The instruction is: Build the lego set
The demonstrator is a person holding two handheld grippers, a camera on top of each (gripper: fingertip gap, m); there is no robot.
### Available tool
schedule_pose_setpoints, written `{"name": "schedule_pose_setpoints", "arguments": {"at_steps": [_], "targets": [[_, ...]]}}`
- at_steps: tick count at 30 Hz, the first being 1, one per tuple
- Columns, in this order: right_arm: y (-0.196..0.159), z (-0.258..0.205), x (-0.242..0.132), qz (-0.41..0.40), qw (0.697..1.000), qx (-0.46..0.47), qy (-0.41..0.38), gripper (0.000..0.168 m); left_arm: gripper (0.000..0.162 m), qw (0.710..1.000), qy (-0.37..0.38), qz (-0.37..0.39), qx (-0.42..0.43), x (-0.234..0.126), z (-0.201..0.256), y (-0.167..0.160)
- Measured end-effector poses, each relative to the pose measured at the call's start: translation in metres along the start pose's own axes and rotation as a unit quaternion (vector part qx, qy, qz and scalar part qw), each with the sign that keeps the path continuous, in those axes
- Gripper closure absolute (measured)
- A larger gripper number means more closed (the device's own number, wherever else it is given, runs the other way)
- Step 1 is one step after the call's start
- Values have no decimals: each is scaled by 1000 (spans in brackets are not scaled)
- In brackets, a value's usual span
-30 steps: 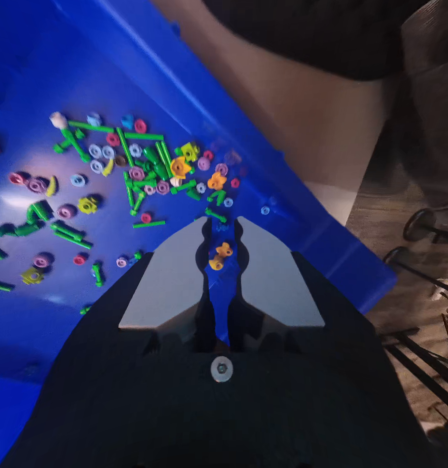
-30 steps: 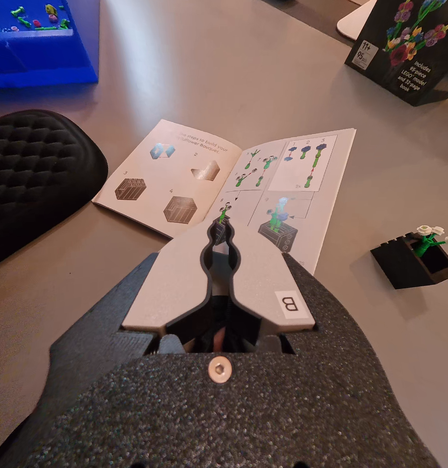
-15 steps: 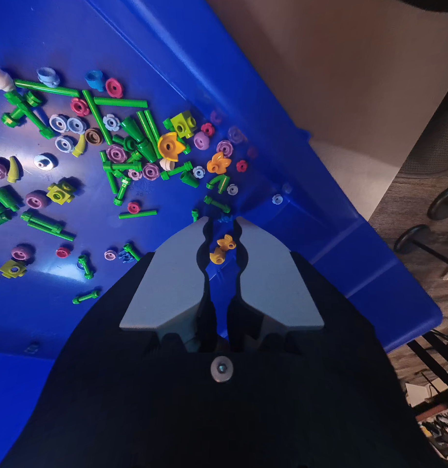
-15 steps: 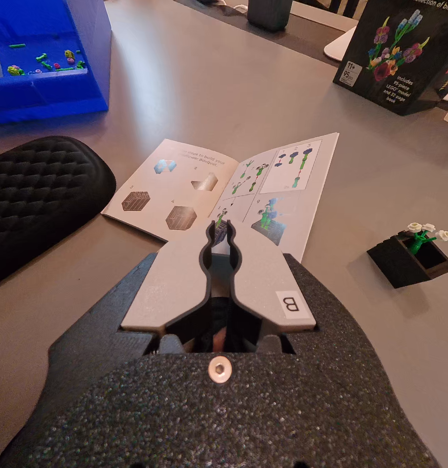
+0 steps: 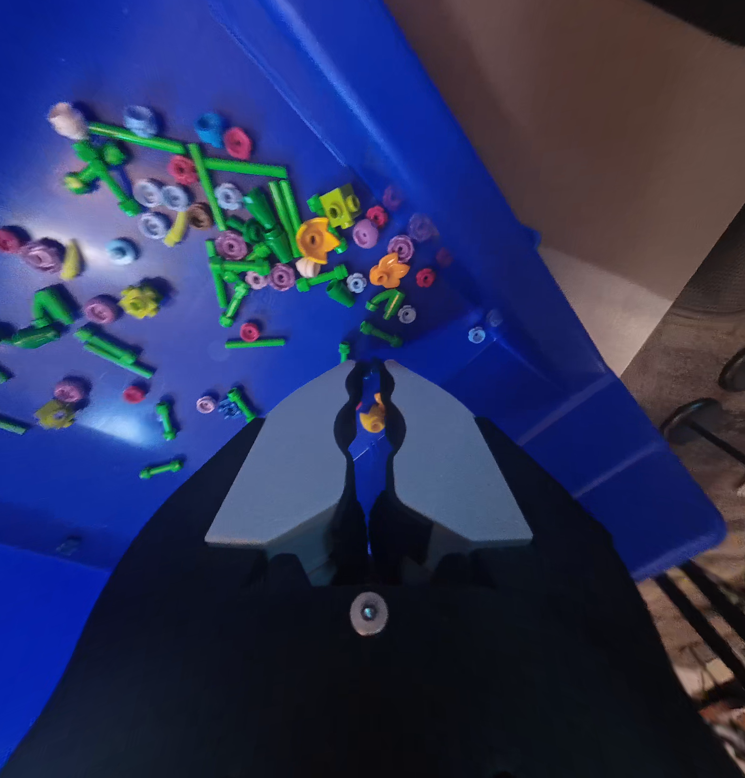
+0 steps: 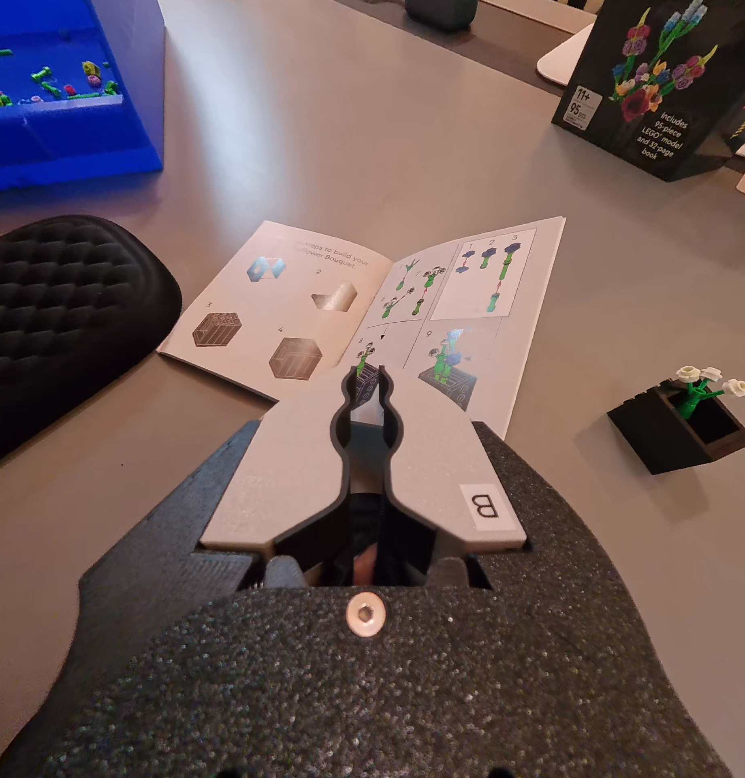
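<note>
- While our left gripper [image 5: 369, 366] hangs over the blue bin [image 5: 509, 370], it closes on an orange piece [image 5: 372, 416].
- Our right gripper [image 6: 367, 370] is nearly closed, empty, above the booklet [image 6: 320, 294].

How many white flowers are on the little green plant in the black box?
3 white flowers: one at the left, one in the middle, one lower right, all atop the green plant in the black box. Any behind would be hidden.
</note>
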State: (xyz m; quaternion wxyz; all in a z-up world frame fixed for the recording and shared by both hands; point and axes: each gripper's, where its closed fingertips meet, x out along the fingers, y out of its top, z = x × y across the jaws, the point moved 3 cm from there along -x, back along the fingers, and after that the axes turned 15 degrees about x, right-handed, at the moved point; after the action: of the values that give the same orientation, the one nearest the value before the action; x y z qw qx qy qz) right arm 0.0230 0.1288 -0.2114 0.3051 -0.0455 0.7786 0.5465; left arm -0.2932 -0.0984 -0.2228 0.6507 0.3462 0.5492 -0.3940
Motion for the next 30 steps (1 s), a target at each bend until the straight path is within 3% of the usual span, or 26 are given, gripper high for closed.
{"name": "schedule_pose_setpoints", "arguments": {"at_steps": [1, 3, 5, 8, 11, 14, 16, 18, 23, 30], "targets": [[0, -1, 0, 0, 1000, 0, 3, 159, 154, 1000, 11, 15, -13, -8, -3, 1], [2, -1, -1, 2, 1000, 4, 12, 158, 154, 994, 63, 74, -53, -33, -15, 8], [6, -5, -3, 13, 999, 1, 33, 156, 154, 968, 113, 197, -106, -66, -25, 28], [22, -23, -9, 65, 993, -28, 90, 153, 154, 876, 147, 429, -163, -118, -29, 75], [53, -57, -19, 155, 972, -73, 162, 152, 154, 793, 120, 568, -187, -146, -21, 116], [82, -104, -36, 252, 929, -152, 226, 152, 155, 713, 26, 672, -198, -160, -7, 161], [91, -126, -45, 288, 902, -223, 230, 151, 154, 681, -36, 704, -196, -161, 2, 191], [93, -136, -53, 304, 884, -276, 222, 152, 154, 673, -84, 710, -189, -156, 14, 220], [88, -135, -81, 324, 857, -338, 218, 152, 154, 699, -128, 681, -177, -142, 35, 266], [78, -117, -100, 312, 862, -352, 188, 159, 154, 725, -135, 656, -162, -143, 43, 298]]}}
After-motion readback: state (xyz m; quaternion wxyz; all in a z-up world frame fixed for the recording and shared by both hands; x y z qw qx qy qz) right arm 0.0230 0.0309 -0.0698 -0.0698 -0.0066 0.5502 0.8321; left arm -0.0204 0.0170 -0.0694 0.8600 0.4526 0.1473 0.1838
